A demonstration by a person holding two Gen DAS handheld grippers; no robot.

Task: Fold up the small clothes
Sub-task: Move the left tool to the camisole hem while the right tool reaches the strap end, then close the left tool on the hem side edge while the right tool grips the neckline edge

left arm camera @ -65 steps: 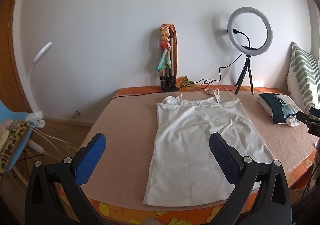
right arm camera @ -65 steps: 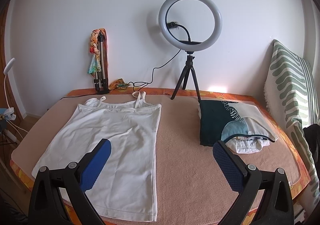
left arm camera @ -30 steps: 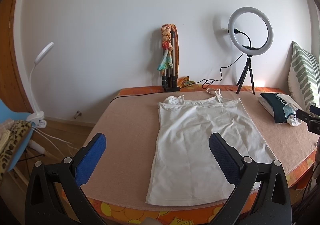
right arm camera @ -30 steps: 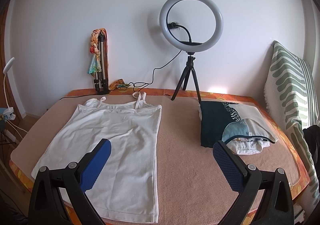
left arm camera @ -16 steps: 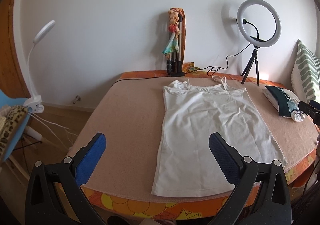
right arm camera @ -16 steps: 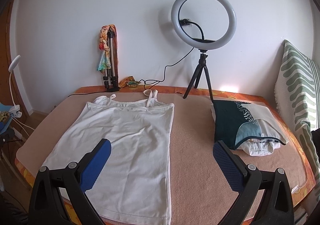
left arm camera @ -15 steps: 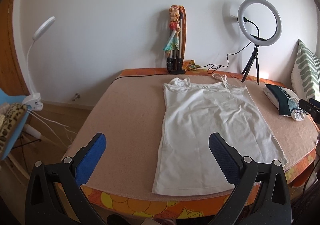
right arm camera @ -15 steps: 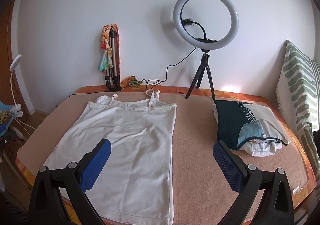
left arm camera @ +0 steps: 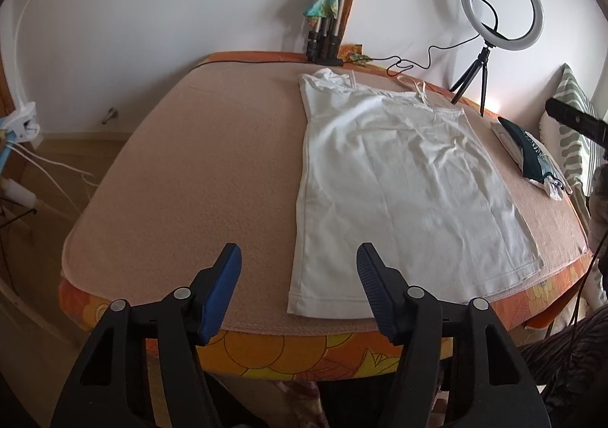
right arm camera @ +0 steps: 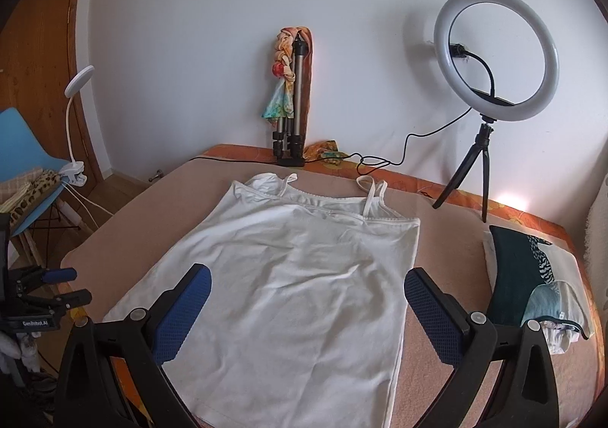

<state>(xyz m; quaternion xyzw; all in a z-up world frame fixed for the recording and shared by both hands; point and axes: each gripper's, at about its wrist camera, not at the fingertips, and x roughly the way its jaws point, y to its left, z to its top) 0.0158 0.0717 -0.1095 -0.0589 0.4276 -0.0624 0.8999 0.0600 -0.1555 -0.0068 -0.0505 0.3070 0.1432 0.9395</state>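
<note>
A white strap top (left arm camera: 399,177) lies flat on the pink-covered bed (left arm camera: 197,169), straps toward the wall, hem at the near edge. It also shows in the right wrist view (right arm camera: 296,276). My left gripper (left arm camera: 298,268) is open and empty, hovering just above the top's near left hem corner. My right gripper (right arm camera: 306,291) is open and empty, hovering over the middle of the top. The left gripper also shows at the left edge of the right wrist view (right arm camera: 57,285).
A stack of folded clothes (right arm camera: 532,276) lies at the right of the bed. A ring light on a tripod (right arm camera: 494,86) and a folded tripod with a scarf (right arm camera: 292,97) stand by the wall. A blue chair (right arm camera: 26,177) and a clip lamp (right arm camera: 74,124) stand left of the bed.
Both grippers have moved in toward the top and tilted down. The left gripper's jaws have narrowed. The right gripper has shifted left, over the top.
</note>
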